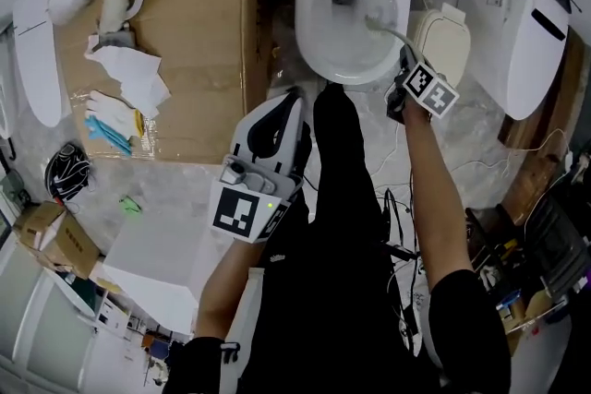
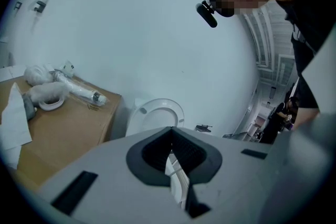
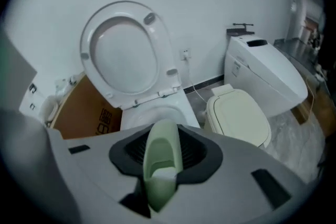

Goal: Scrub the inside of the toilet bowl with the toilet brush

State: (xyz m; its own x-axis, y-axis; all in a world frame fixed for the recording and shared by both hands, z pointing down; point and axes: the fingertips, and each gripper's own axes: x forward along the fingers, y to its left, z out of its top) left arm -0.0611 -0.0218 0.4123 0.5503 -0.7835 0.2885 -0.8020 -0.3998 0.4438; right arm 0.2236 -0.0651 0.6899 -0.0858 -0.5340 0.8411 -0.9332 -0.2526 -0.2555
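Because its head must reach the wall, my right gripper (image 3: 164,153) clamps the pale green plastic toilet brush (image 3: 159,183) by the handle, head down inside the white ceramic toilet bowl (image 1: 308,40) | left gripper (image 2: 170,160) narrow, empty, parked clear

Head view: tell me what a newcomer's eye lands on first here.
The open white toilet bowl at top centre draws the eye, with the pale green toilet brush reaching into it from the right gripper, whose jaws are shut on its handle. Next comes the left gripper, jaws shut with nothing between them, held low in front of the bowl. A big cardboard box strewn with wrapped parts sits at the left.
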